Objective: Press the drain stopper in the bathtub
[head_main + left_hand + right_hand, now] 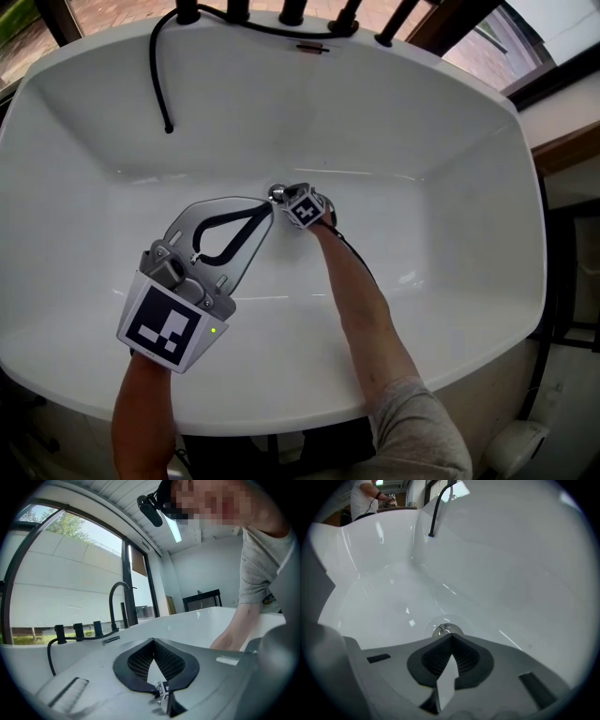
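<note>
The chrome drain stopper (pixel 446 630) sits in the floor of the white bathtub (pixel 450 244). In the head view the stopper (pixel 277 193) peeks out just left of my right gripper's marker cube. My right gripper (pixel 451 637) is shut, its closed tips right at the near edge of the stopper; whether they touch it is unclear. My left gripper (pixel 267 208) hovers higher over the tub floor, shut and holding nothing. In the left gripper view its closed tips (pixel 153 641) point toward the far rim and the black taps.
A black hand-shower hose (pixel 161 75) hangs down the far tub wall from black tap fittings (pixel 291 13) on the rim. A tall black spout (pixel 117 599) and large windows stand behind the tub. The near tub rim (pixel 281 412) lies under my forearms.
</note>
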`<state>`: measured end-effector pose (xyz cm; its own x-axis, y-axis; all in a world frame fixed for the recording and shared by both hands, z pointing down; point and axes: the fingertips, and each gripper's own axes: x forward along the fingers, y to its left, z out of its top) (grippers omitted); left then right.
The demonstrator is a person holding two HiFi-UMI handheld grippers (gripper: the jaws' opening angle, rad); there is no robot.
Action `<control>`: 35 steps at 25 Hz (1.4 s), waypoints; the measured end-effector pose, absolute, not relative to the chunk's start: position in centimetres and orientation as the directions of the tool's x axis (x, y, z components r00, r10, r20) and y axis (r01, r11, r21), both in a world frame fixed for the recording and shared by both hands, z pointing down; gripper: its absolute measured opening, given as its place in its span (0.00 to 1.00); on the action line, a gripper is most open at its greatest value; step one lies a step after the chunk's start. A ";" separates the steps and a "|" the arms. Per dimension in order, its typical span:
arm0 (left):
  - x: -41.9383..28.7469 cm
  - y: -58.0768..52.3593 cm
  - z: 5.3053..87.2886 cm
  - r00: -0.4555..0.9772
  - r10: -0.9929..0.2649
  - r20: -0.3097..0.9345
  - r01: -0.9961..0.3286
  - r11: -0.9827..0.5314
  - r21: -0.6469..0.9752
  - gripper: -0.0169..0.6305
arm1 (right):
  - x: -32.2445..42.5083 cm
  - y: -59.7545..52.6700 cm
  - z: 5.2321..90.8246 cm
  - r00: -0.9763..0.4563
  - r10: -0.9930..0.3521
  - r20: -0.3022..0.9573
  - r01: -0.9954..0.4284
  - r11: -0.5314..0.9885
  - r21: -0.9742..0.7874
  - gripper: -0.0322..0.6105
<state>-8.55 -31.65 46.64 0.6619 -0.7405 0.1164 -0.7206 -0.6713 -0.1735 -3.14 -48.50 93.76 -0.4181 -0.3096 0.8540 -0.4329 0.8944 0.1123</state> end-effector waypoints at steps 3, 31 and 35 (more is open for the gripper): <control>-8.5 -31.7 46.4 0.670 -0.736 0.097 -0.710 -0.674 -0.203 0.01 | -3.1 -48.0 90.3 -0.507 -0.253 0.824 -0.414 0.910 0.024 0.05; -9.4 -25.6 34.4 0.658 -0.747 -0.099 -0.752 -0.641 -0.153 0.01 | -1.2 -21.6 36.2 -0.957 -0.096 0.274 -0.073 0.993 0.094 0.05; -8.7 -19.3 27.2 0.670 -0.723 -0.169 -0.741 -0.636 -0.218 0.01 | -1.1 -16.5 30.2 -0.982 -0.069 0.177 -0.041 0.987 0.157 0.05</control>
